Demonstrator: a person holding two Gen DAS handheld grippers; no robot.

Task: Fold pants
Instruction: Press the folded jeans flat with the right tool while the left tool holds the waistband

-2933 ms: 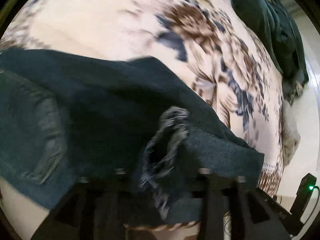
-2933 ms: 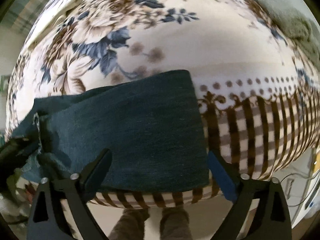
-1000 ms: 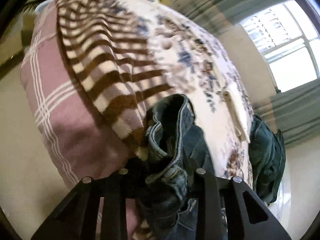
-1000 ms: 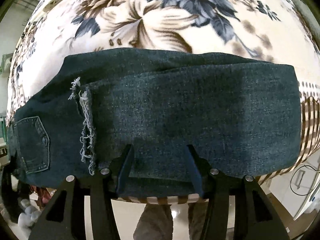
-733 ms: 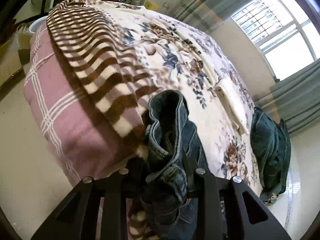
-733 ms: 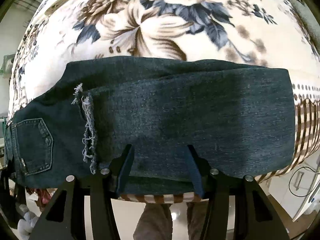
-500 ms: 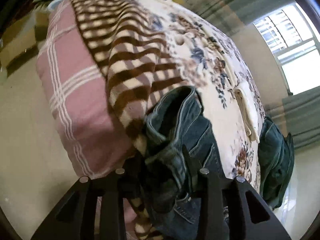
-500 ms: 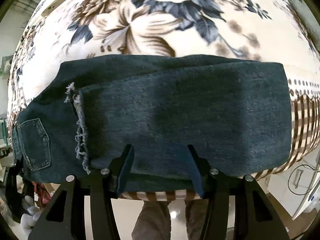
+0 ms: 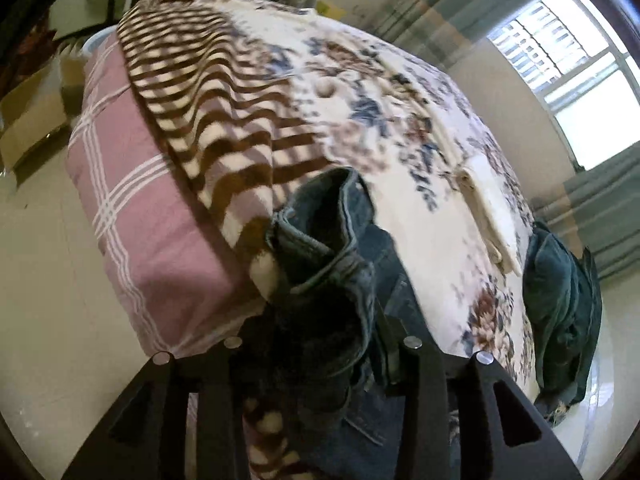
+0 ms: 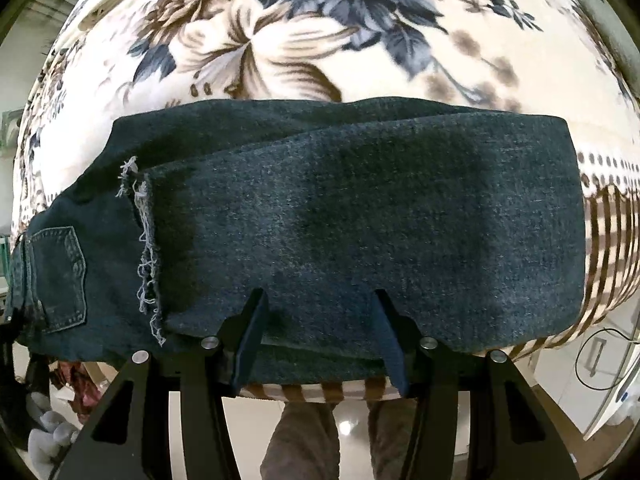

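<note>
Dark blue denim pants (image 10: 360,220) lie folded across the near edge of the bed, the frayed hem (image 10: 146,248) laid over the seat beside a back pocket (image 10: 60,276). My right gripper (image 10: 320,312) points down at the pants' near edge, jaws apart, both fingertips resting on flat denim. In the left wrist view the waistband end of the pants (image 9: 332,248) stands bunched up at the bed's corner. My left gripper (image 9: 328,320) has that bunch between its fingers; its jaws are opening, and the denim still fills the gap and hides the left finger.
A floral blanket (image 10: 320,40) with a brown striped border covers the bed over a pink checked sheet (image 9: 140,208). A dark green garment (image 9: 560,292) and a cream folded cloth (image 9: 488,216) lie farther along. A person's legs (image 10: 304,440) stand at the bedside. A cardboard box (image 9: 28,128) sits on the floor.
Since the earliest frames the leg was folded over the seat and my left gripper went from hem to waistband. In the last second the bunch loosened and the left gripper rose slightly.
</note>
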